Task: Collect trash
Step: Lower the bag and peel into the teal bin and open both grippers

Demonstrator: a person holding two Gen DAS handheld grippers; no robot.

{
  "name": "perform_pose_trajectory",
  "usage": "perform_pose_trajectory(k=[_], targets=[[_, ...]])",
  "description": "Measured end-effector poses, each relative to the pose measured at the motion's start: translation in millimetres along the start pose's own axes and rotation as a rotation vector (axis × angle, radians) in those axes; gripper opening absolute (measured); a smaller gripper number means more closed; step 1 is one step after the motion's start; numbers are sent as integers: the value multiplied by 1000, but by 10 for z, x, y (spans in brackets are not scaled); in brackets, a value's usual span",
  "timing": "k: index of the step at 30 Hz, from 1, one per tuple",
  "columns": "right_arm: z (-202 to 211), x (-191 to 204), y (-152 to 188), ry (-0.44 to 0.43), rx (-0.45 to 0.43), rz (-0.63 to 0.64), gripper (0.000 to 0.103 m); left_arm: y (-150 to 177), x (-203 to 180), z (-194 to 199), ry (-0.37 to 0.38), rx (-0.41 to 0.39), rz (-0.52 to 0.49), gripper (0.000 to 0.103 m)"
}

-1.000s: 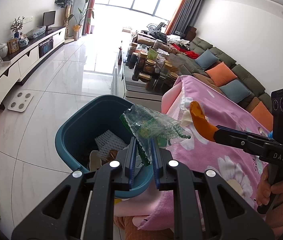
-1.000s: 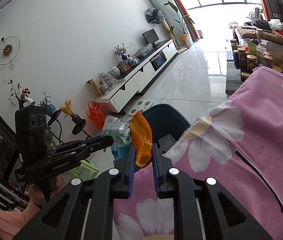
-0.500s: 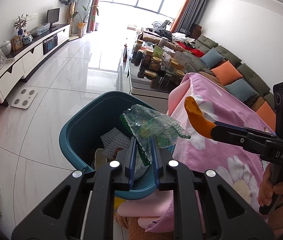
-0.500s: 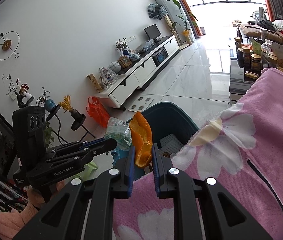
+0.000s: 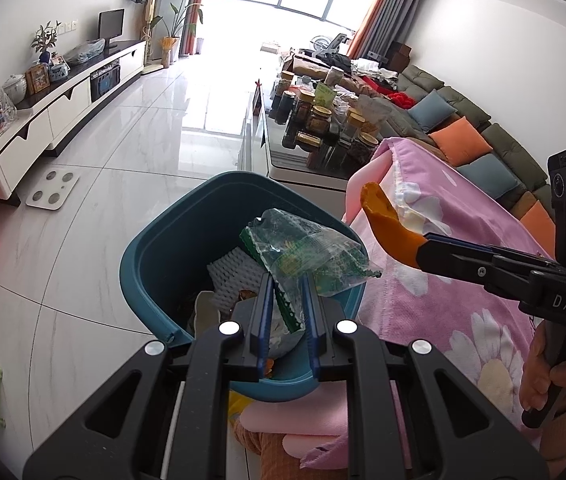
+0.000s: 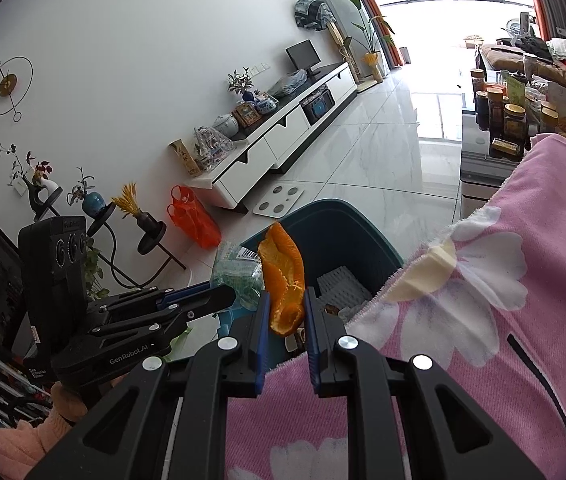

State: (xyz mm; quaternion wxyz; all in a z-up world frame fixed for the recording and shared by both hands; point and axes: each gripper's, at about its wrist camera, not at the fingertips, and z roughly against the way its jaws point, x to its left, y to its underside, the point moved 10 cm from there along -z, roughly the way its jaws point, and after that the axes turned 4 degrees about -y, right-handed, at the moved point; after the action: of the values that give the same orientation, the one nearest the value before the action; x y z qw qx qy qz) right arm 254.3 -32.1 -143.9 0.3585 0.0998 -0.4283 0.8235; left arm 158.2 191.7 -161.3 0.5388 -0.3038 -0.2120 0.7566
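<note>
The left gripper (image 5: 286, 300) is clamped on a crinkled green wrapper (image 5: 307, 258), which hangs directly over the open teal bin (image 5: 155, 248); a release there should drop it straight in. The right gripper (image 6: 286, 312) is pinched on an orange peel (image 6: 283, 276) (long axis pointing up and away from the jaws), held over the pink blanket (image 6: 503, 300) just beside the bin's rim. So the left is nearer; the right needs to carry leftward first.
</note>
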Motion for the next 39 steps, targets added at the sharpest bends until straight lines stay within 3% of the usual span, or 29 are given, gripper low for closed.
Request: perform_pose_trajectory(k=[39], targets=[[-421, -152, -17, 10, 80, -54, 19, 77, 30, -492, -51, 76, 35, 17]])
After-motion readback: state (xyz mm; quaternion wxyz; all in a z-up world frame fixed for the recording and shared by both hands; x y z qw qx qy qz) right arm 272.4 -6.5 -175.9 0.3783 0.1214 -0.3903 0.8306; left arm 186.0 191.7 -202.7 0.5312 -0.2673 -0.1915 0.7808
